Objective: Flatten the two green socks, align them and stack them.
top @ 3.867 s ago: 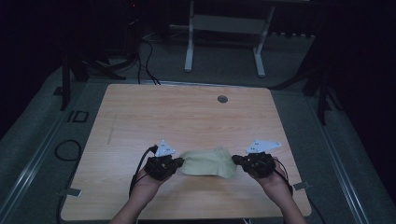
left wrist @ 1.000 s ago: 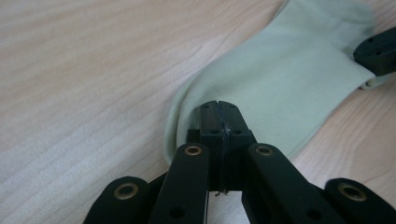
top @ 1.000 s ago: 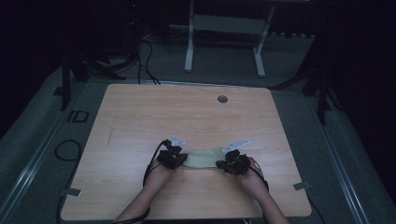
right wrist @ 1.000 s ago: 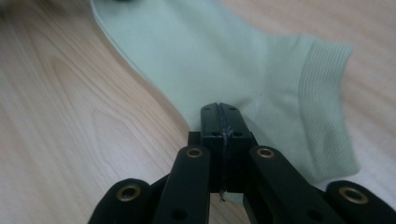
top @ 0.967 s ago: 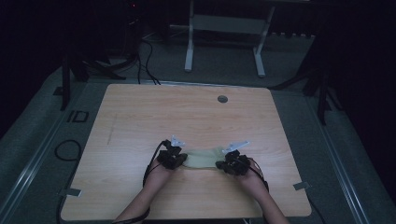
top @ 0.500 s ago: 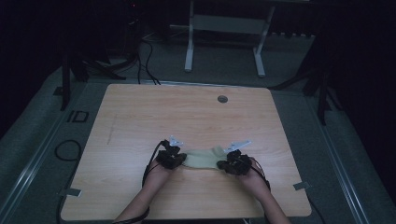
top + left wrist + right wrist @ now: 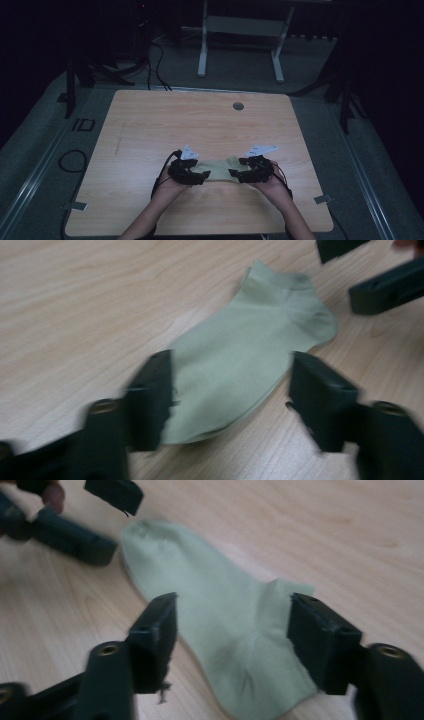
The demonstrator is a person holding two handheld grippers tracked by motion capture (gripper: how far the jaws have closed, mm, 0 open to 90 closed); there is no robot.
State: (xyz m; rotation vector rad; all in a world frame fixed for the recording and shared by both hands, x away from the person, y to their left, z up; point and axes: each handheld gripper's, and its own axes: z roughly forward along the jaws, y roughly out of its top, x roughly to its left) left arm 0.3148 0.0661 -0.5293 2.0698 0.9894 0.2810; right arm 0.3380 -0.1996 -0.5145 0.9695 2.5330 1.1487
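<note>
A pale green ankle sock (image 7: 220,169) lies flat on the wooden table (image 7: 200,125), near its front edge. My left gripper (image 7: 204,176) hovers over the sock's toe end, and its jaws have just been opening. In the left gripper view the sock (image 7: 240,355) stretches away between and below the wide-apart jaws of my left gripper (image 7: 232,365), untouched by the pads. My right gripper (image 7: 233,174) stands at the cuff end; its jaws have also just been opening. In the right gripper view the sock (image 7: 220,620) rests loose under my right gripper (image 7: 235,605).
A round grommet hole (image 7: 238,106) sits near the table's far edge. Beyond the table stands a grey metal frame (image 7: 240,30). Cables (image 7: 70,161) lie on the floor at the left. Each gripper view also shows the other gripper (image 7: 380,285) (image 7: 80,535) at the sock's far end.
Both grippers went from shut on the sock's ends to open. Both hands have lifted slightly. The sock now lies free on the table.
</note>
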